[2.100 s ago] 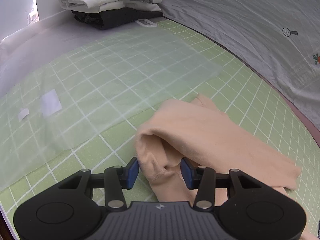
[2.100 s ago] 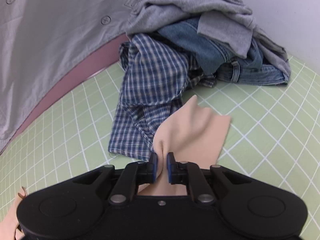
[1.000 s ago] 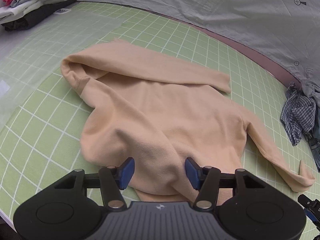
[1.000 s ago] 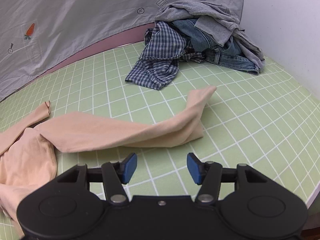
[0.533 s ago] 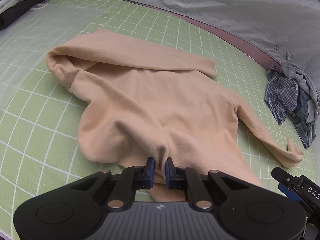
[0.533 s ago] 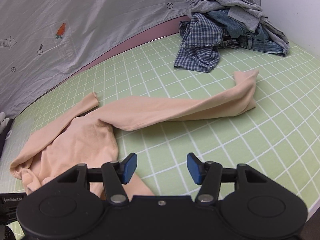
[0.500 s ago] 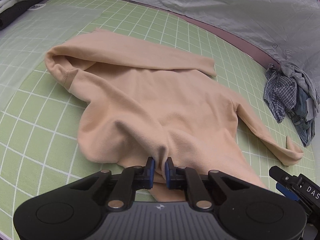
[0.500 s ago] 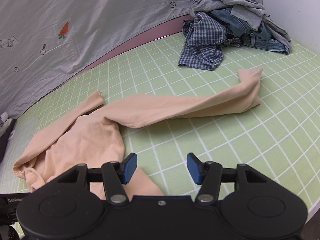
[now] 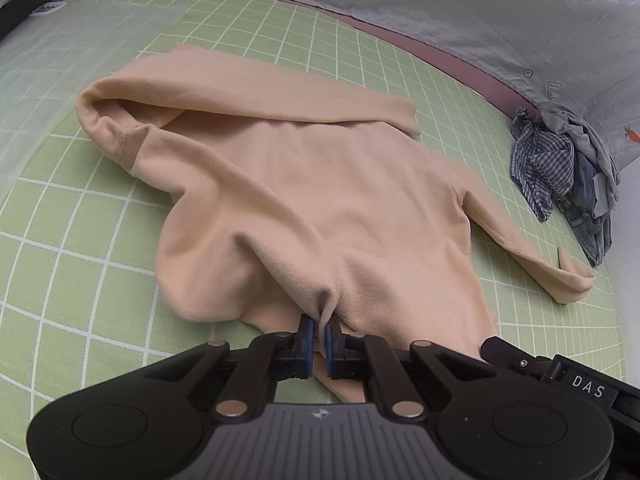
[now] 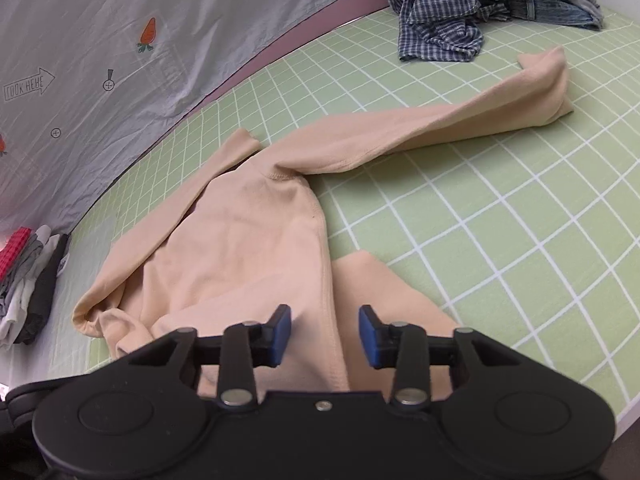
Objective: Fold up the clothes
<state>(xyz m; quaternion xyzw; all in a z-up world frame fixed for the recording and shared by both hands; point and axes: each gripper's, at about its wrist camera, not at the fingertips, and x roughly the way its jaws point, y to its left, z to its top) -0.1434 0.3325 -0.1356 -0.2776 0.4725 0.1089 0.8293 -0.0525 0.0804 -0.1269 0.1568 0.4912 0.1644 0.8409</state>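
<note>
Peach fleece, soft and floppy: in my left view the sweatshirt (image 9: 320, 184) sprawls on the green gridded surface (image 9: 80, 280), my left hand-held gripper (image 9: 318, 334) clamped on its near hem. In my right view, my right hand-held gripper (image 10: 325, 330) is closing astride the side seam without pinching yet; I'd grip both hem corners.

Looks like a staged clothes-folding station rather than a lived-in home: counter covered by a green grid mat (image 9: 400, 80), grey printed sheet (image 10: 120, 40) hung as backdrop, unsorted laundry heap (image 10: 460, 12), folded stack (image 10: 28, 280).
</note>
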